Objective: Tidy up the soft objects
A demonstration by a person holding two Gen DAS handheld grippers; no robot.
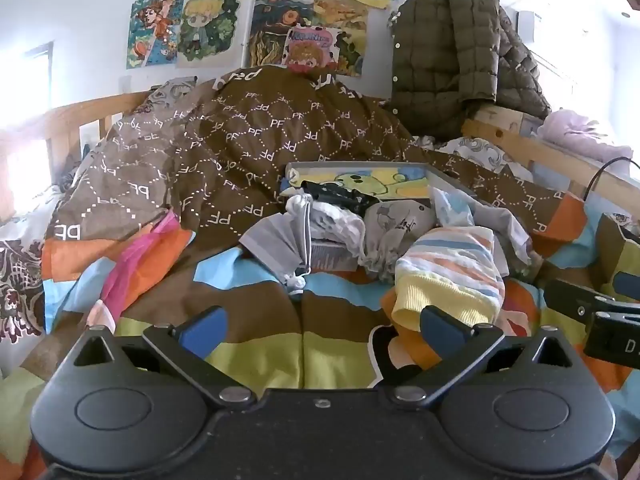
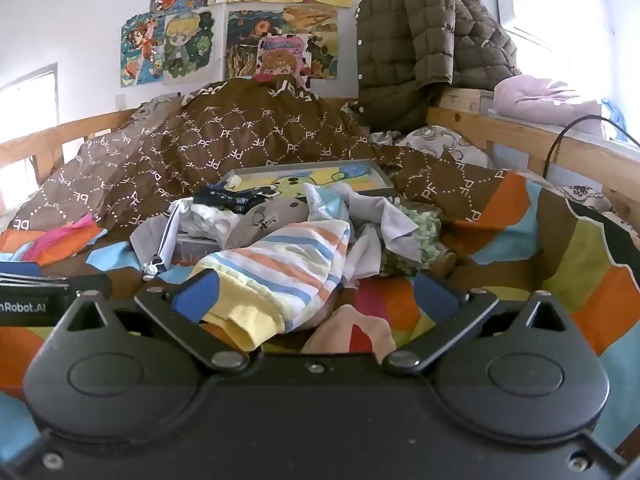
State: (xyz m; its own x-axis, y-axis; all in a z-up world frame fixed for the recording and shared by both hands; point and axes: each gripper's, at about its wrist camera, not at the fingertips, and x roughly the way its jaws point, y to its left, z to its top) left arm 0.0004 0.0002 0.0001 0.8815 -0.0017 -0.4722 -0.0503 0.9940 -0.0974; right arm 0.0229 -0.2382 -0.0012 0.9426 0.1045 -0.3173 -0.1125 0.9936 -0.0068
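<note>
A pile of small soft garments lies on a colourful bedspread point(image 1: 280, 312). A striped sock with a yellow cuff point(image 1: 448, 276) is nearest; it also shows in the right wrist view point(image 2: 276, 268). Behind it lie a grey printed cloth point(image 1: 396, 220), a white garment point(image 1: 340, 220), a black piece point(image 1: 340, 194) and a grey drawstring bag point(image 1: 280, 240). A green dotted cloth point(image 2: 420, 232) sits on the pile's right. My left gripper point(image 1: 322, 322) is open and empty, its right finger at the sock's cuff. My right gripper point(image 2: 316, 294) is open around the sock's cuff end.
A grey framed picture point(image 1: 360, 178) lies behind the pile. A brown patterned quilt point(image 1: 240, 140) is heaped at the back, with an olive puffer jacket point(image 1: 452, 60) hung on the wooden bed rail point(image 1: 540, 152). A pink cloth point(image 1: 136, 256) lies left. Posters cover the wall.
</note>
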